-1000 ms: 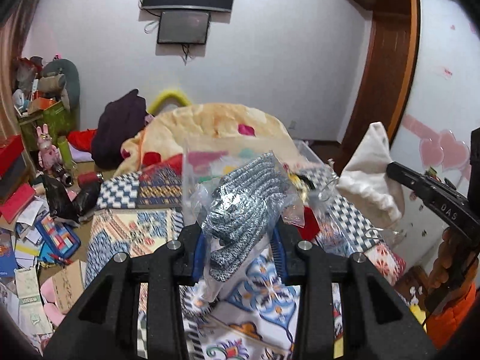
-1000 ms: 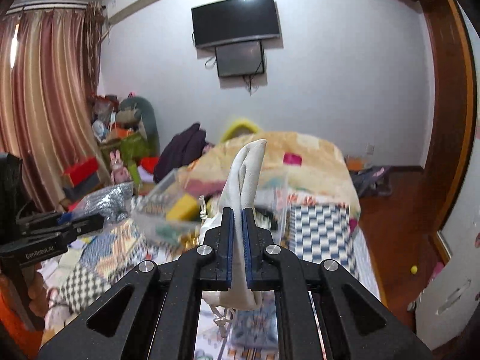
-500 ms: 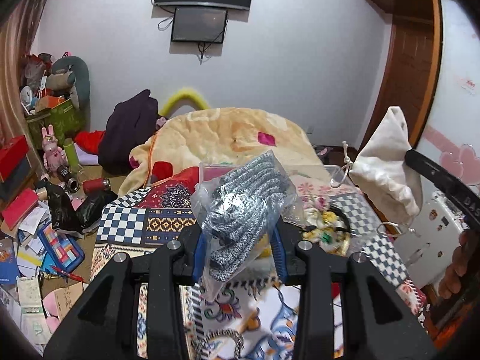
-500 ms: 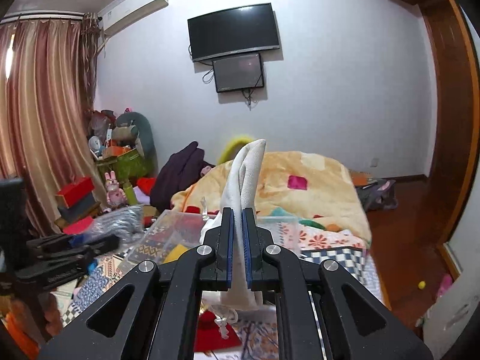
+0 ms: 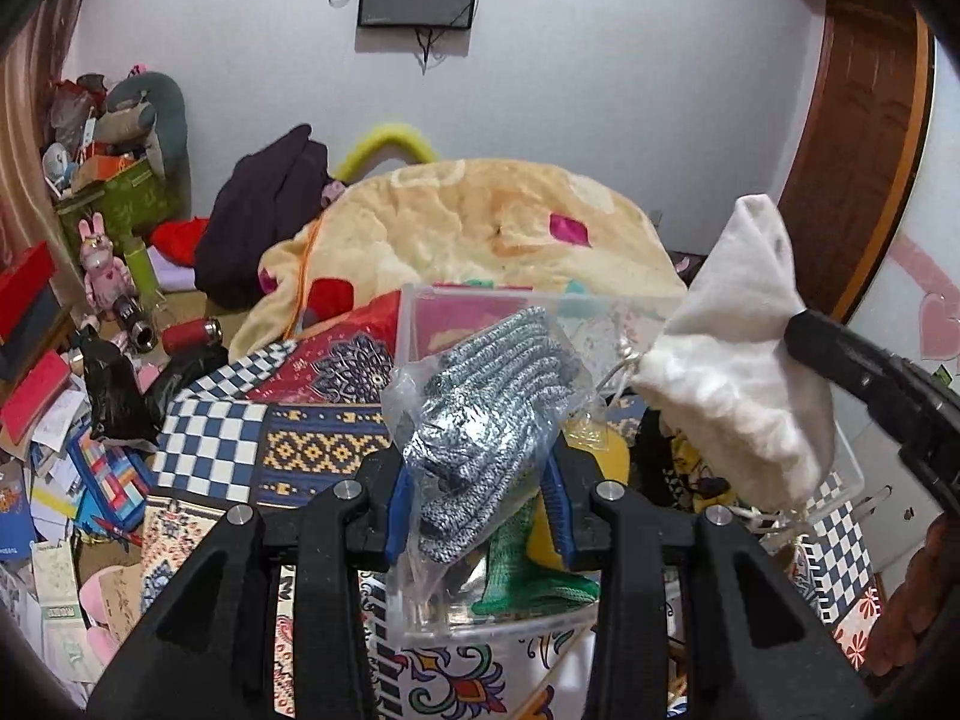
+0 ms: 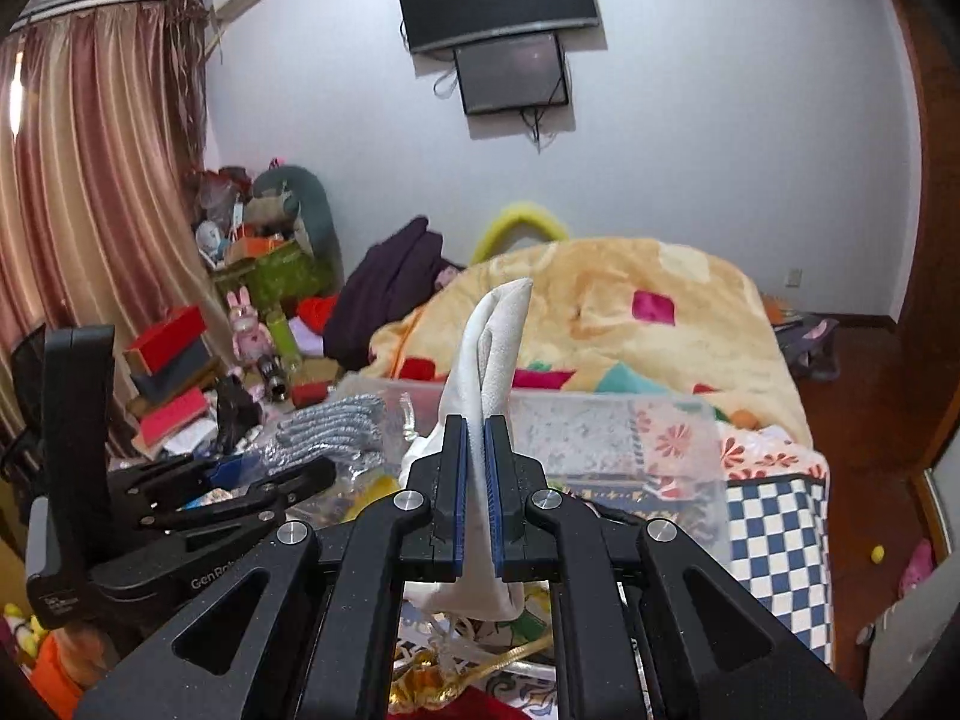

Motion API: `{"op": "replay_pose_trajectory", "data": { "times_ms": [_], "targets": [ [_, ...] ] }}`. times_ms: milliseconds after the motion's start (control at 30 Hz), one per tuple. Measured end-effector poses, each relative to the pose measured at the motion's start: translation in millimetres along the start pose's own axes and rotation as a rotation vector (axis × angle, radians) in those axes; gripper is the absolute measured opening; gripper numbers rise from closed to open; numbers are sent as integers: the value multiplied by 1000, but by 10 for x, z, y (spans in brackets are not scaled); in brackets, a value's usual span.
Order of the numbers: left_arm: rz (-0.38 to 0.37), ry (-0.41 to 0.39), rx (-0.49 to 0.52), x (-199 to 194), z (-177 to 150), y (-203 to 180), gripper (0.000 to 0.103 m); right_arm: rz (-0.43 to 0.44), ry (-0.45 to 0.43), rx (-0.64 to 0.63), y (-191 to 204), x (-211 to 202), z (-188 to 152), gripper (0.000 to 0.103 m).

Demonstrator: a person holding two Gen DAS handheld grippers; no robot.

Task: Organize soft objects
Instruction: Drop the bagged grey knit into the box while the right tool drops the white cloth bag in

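My left tool [image 5: 477, 504] is pinching a clear plastic bag of grey-and-white knit gloves [image 5: 489, 414]; the blue pads press into both sides of the bag, and the gloves stick up and forward past the fingertips. The bag hangs above the clear plastic bin [image 5: 420, 324], which sits on the patterned patchwork cover [image 5: 252, 438] of the bed. In the bin, under the bag: something yellow [image 5: 612, 456] and green mesh fabric [image 5: 528, 564].

My right tool [image 6: 475, 480] is pressed together on a white cloth pouch [image 6: 495, 354]. A folded peak of the pouch stands up between the pads and the rest sags below the jaws. From the left wrist view the same pouch [image 5: 738, 372] is held up at the right, over the bin's right side, with its drawstring trailing underneath.

From the right wrist view the left tool [image 6: 288, 480] sits just left of the bin [image 6: 600, 432], gloves [image 6: 336, 426] poking out of it. Tools are near each other, not touching.

Behind the bin: a yellow fleece blanket [image 5: 480, 228] heaped on the bed and a dark purple garment [image 5: 264, 222].
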State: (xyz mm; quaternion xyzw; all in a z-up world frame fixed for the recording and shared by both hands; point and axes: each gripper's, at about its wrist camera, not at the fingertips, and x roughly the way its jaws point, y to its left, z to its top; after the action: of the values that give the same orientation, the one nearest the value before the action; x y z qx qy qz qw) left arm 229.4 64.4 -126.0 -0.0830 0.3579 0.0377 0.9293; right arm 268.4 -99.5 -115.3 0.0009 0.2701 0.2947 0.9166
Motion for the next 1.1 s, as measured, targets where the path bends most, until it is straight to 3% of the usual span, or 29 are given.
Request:
{"op": "replay_pose_trajectory", "data": {
  "times_ms": [233,400,633,800,1100],
  "targets": [
    [-1,12,38,27,-29,-90,37,-29,75,12,-51,195,-65,6],
    [-18,22,25,12,-23,-79,53,-42,115,-1,-92,202,-92,8],
    [-35,19,32,-111,-64,-94,57,-65,77,-22,-92,-5,-84,45],
    [-68,-18,27,-350,-102,-77,61,-70,32,-46,-63,-215,-56,53],
    [-89,-89,41,-808,-198,-15,69,-61,-15,-66,-9,-500,-188,80]
  ]
}}
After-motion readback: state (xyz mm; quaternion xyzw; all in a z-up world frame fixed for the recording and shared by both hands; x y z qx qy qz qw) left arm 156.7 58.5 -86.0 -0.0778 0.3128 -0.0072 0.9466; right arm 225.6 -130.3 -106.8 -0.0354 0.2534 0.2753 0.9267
